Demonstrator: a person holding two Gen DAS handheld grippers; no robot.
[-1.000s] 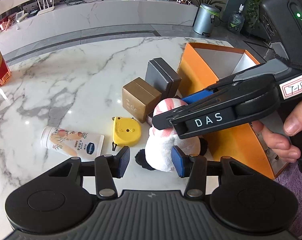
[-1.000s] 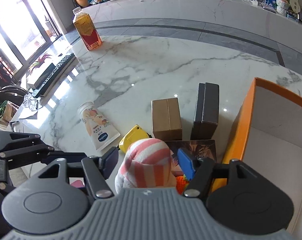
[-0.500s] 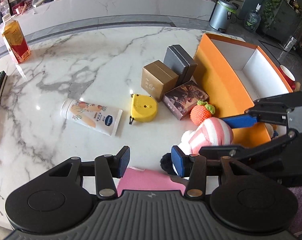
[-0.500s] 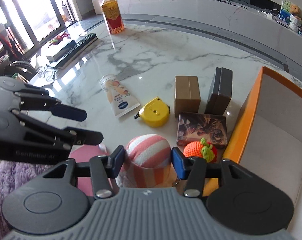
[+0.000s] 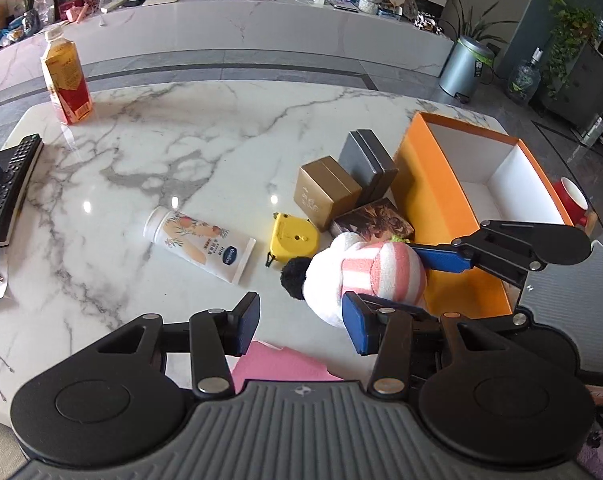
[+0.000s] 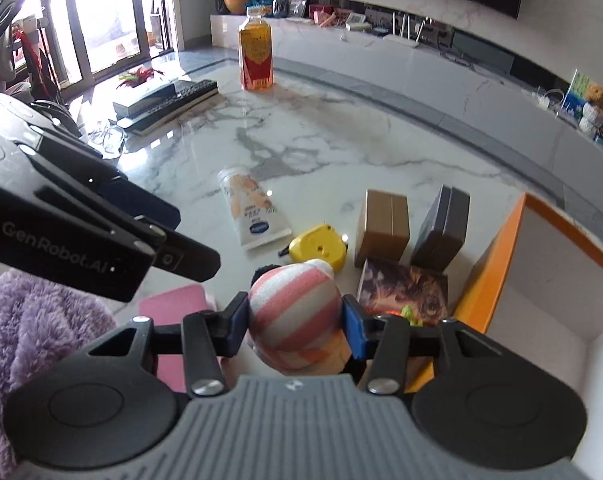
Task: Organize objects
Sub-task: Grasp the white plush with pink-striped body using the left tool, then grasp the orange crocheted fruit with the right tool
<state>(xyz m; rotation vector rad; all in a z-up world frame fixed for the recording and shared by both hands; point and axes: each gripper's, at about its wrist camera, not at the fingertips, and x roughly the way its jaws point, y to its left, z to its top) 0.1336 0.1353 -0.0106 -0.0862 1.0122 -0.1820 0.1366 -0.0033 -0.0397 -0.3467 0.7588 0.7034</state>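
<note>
A white plush toy (image 5: 361, 272) with a pink-striped cap and a black pompom sits between the pads of my right gripper (image 6: 295, 324). Its jaws are closing, and both blue pads press the striped cap (image 6: 297, 312). The toy is just in front of the orange box (image 5: 433, 200), whose white inside shows nothing in it. My left gripper (image 5: 301, 326) is open and holds nothing, to the left of the toy and over a pink notebook (image 5: 281, 364). In the right wrist view the left gripper (image 6: 193, 240) reaches in from the left.
On the marble table lie a cream tube (image 5: 201, 242), a yellow tape measure (image 5: 293, 236), a gold box (image 5: 325, 192), a grey box (image 5: 369, 160) and a picture box (image 5: 377, 220). A juice bottle (image 5: 65, 80) stands far left. A red cup (image 5: 571, 200) is beyond the orange box.
The right gripper's jaws have narrowed onto the plush toy and carried it toward the near edge. My left gripper has drawn back and up, away from the toy.
</note>
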